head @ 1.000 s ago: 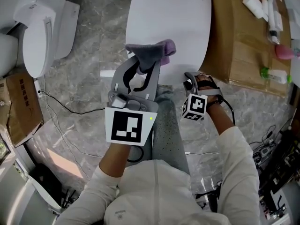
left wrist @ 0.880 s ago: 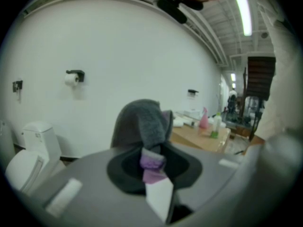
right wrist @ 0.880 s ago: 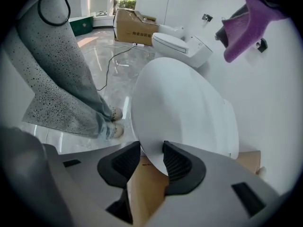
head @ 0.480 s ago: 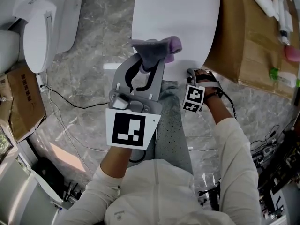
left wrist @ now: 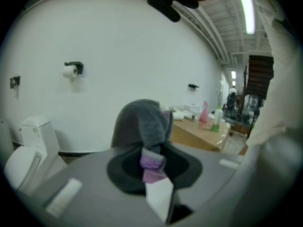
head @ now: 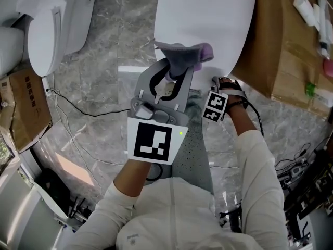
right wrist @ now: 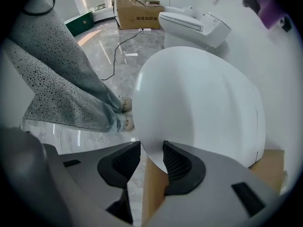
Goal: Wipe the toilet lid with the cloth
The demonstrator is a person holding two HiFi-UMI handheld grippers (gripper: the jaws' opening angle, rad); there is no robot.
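The white toilet lid [head: 208, 20] lies flat ahead of me. My left gripper [head: 175, 73] is shut on a grey and purple cloth [head: 182, 55], held bunched just above the lid's near rim. In the left gripper view the cloth [left wrist: 144, 126] stands up between the jaws. My right gripper [head: 214, 83] points down at the lid's near right rim. In the right gripper view its jaws [right wrist: 151, 160] stand a little apart, and the lid's [right wrist: 199, 103] front tip shows in the gap. I cannot tell whether the pads touch it.
A second toilet [head: 47, 25], a cardboard box [head: 26, 103] and a floor cable [head: 88, 113] are on the left. A brown table [head: 281, 56] with bottles [head: 307, 4] flanks the lid on the right. My trouser leg [head: 195, 145] stands below the lid.
The right gripper has sunk toward the lid's front rim. The left gripper has drifted slightly lower with the cloth still gripped. The head view has shifted, so the lid sits further right.
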